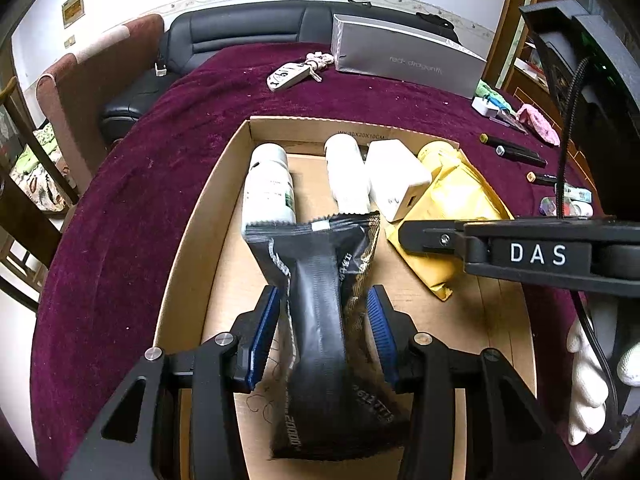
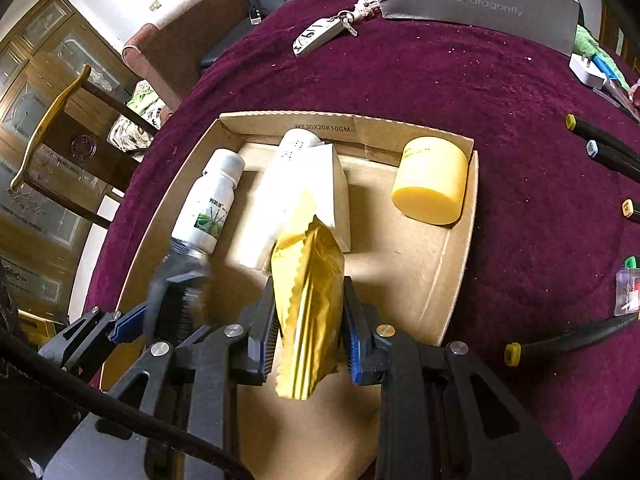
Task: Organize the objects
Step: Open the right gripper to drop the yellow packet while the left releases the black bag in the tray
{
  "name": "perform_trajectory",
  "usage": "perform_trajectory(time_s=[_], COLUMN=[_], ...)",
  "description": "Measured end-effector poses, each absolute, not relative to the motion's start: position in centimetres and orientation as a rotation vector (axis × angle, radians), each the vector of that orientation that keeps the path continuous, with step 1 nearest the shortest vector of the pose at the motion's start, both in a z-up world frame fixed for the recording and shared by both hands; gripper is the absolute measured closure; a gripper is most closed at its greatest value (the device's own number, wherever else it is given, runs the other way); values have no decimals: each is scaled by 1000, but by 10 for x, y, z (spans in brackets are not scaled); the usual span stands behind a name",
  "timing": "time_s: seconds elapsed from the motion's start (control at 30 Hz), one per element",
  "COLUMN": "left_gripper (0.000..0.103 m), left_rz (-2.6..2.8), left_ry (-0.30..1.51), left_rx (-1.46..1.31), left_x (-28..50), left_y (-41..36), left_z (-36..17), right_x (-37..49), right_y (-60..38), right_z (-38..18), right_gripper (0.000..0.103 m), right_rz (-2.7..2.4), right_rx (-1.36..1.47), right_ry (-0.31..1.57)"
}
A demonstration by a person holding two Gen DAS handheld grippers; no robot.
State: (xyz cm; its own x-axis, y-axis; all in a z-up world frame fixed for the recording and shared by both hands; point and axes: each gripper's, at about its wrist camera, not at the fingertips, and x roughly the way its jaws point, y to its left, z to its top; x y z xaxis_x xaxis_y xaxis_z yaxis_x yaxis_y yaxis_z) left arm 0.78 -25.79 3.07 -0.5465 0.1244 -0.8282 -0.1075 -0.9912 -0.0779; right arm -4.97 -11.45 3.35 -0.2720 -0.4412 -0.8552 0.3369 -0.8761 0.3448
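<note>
My left gripper (image 1: 324, 332) clamps a black pouch (image 1: 320, 316) and my right gripper (image 2: 310, 328) clamps a gold pouch (image 2: 306, 304), both over the box (image 2: 456, 280) on the counter (image 2: 500, 128), near its white bottle (image 2: 212, 204).

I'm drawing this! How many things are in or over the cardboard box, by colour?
White: 3 (white plastic bottle with green label, white plastic tube, white rectangular block)
Yellow or gold: 2 (yellow round jar, gold foil packet)
Black: 1 (black foil packet)
Total: 6
</note>
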Motion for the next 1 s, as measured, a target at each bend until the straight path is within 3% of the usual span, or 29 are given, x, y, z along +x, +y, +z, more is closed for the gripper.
perform_trajectory(time_s=[0.17,0.43,0.7,1.0], left_gripper=[57,57,57,56], left_rz=[2644,2645,2658,2690], left_ry=[-46,-75,-107,-157], left_rx=[-1439,-1440,-1410,-1347], left_x=[6,6,8,18], left_y=[-259,-261,-264,-269], left_z=[30,29,33,45], right_x=[-52,-52,-55,-53], right_y=[-113,-112,-100,-81], right_z=[30,30,47,75], right_gripper=[77,76,63,56], right_rz=[-2173,-2176,-2222,-2301], right_rx=[1514,1511,1462,1378], right_ry=[-139,-141,-186,-234])
